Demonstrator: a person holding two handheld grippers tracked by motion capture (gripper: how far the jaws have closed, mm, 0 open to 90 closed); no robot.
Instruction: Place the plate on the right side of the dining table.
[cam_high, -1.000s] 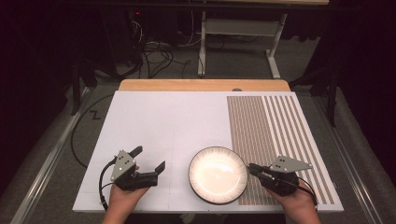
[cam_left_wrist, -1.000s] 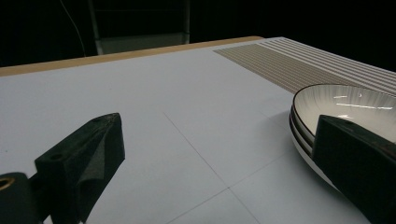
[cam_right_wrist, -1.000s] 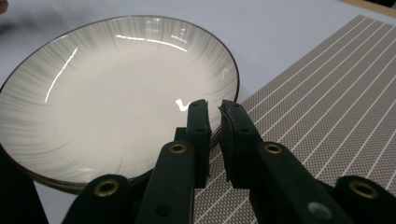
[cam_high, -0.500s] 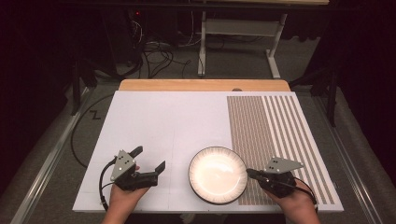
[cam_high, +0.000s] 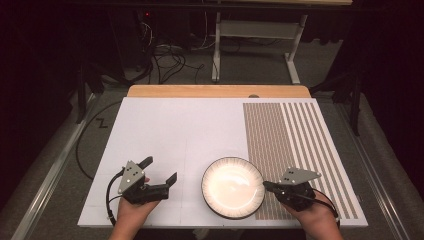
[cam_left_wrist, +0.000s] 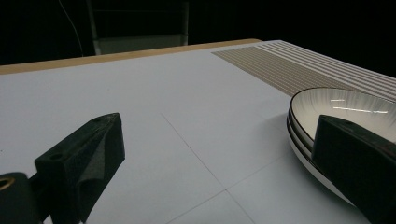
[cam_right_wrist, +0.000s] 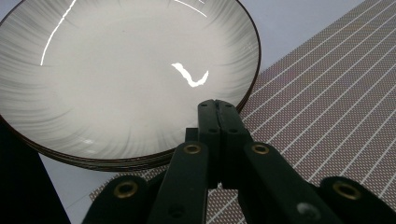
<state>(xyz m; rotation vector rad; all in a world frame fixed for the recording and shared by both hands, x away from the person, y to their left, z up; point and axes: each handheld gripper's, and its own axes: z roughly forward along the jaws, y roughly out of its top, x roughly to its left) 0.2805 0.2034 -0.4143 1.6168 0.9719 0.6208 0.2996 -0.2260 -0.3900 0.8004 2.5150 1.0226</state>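
Note:
A white plate (cam_high: 232, 187) with a dark rim sits near the front edge of the white board; in the left gripper view, the plate (cam_left_wrist: 345, 105) appears to rest on at least one more like it. My left gripper (cam_high: 160, 169) lies on the board to the plate's left, jaws wide open and holding nothing; its own view (cam_left_wrist: 217, 126) has one jaw beside the plate's rim. My right gripper (cam_high: 266, 185) is shut, its tips at the plate's right rim. In its own view the closed tips (cam_right_wrist: 215, 103) lie just over the rim of the plate (cam_right_wrist: 126, 79).
A brown-and-white striped mat (cam_high: 290, 145) covers the right part of the white board (cam_high: 175, 130). A wooden table edge (cam_high: 220, 91) runs along the back. Beyond it are a dark floor, cables and a desk frame (cam_high: 250, 30).
My right gripper has edged slightly left toward the plate's rim. The left gripper and the plate have not moved.

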